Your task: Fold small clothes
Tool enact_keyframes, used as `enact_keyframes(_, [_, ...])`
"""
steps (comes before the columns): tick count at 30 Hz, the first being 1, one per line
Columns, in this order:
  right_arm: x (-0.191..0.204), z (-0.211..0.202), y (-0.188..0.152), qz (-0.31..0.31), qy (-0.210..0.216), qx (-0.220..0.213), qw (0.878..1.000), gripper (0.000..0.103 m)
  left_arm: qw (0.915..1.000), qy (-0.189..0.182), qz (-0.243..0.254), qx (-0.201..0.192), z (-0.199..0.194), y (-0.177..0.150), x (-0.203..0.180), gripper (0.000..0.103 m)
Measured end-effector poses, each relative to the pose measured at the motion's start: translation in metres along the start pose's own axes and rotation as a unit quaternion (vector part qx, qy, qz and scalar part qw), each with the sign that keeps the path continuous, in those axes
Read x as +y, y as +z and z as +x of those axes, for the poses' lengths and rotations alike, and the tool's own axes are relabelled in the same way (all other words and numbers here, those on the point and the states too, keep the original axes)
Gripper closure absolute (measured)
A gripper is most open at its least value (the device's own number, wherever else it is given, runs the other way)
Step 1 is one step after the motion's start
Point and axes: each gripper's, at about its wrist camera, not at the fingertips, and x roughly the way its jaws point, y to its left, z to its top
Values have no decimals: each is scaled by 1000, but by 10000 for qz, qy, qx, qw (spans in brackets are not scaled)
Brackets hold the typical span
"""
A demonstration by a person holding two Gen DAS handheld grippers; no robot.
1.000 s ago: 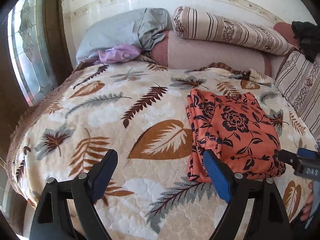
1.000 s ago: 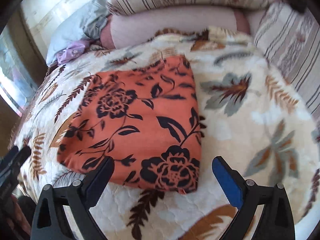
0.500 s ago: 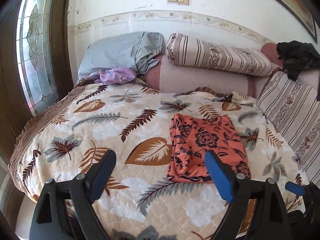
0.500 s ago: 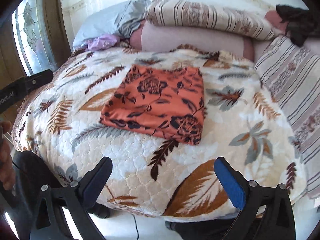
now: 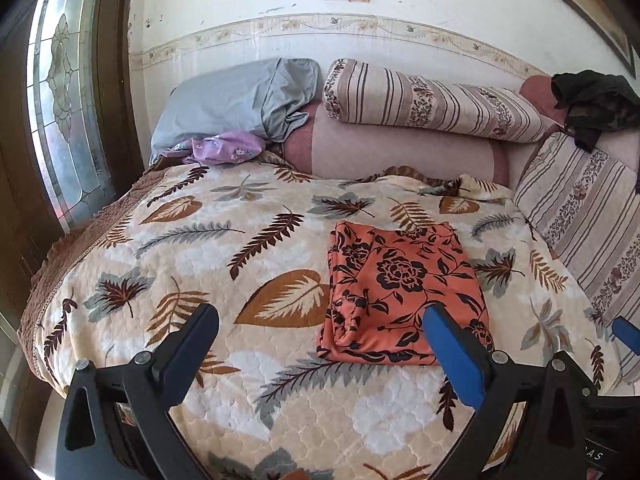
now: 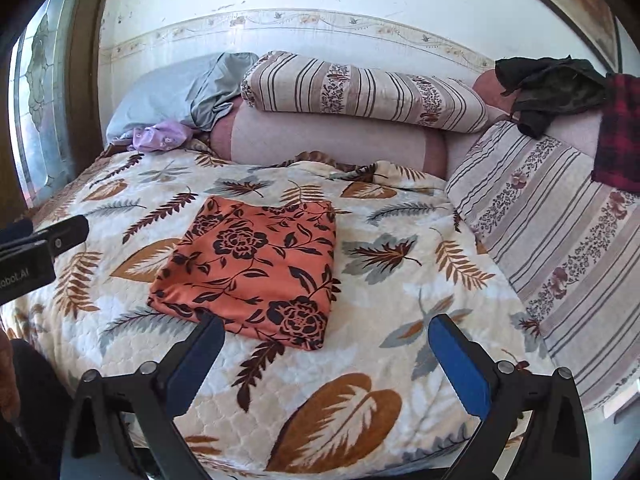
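Both of your tools are spread wide with nothing between them: left tool (image 5: pixel 318 338), whose jaws have just been opening, and right tool (image 6: pixel 326 342). Your folded orange floral garment (image 6: pixel 256 264) lies flat mid-frame on the leaf-print bedspread (image 6: pixel 400 280), apparently finished.

Cloth (image 5: pixel 404 292) orange, black flower and vine print. Quilt (image 5: pixel 168 264) cream, brown, tan and grey leaf print, brown border on left edge. Long pillow (image 5: pixel 432 100) beige, dark stripes plus little floral bands; cushion (image 6: pixel 560 240) on right, same pattern. Bolster (image 5: pixel 400 152) pale pink, darker pink ends. Pillow (image 5: pixel 228 104) grey-blue. Small bundle (image 5: pixel 224 148) lilac, tiny flowers. Heap (image 6: pixel 556 88) black-dark green, next to red-black check fabric (image 6: pixel 620 132). Gripper pads (image 6: pixel 460 364) blue, frames black.
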Motion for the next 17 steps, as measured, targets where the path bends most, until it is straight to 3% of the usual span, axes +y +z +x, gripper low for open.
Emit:
enact_keyframes(3, [2,7,-2,-102,-12,58,9999,0,9996,-101,160,201,9,3,-7,1])
enact_keyframes(10, [1,19,5,-182,42,73,9998,0,9990,38,346,279,21,7,-20,1])
enact_keyframes(17, [6,30,20,-312,101,19,9995,0,9984,50,553,50,27,16,-32,1])
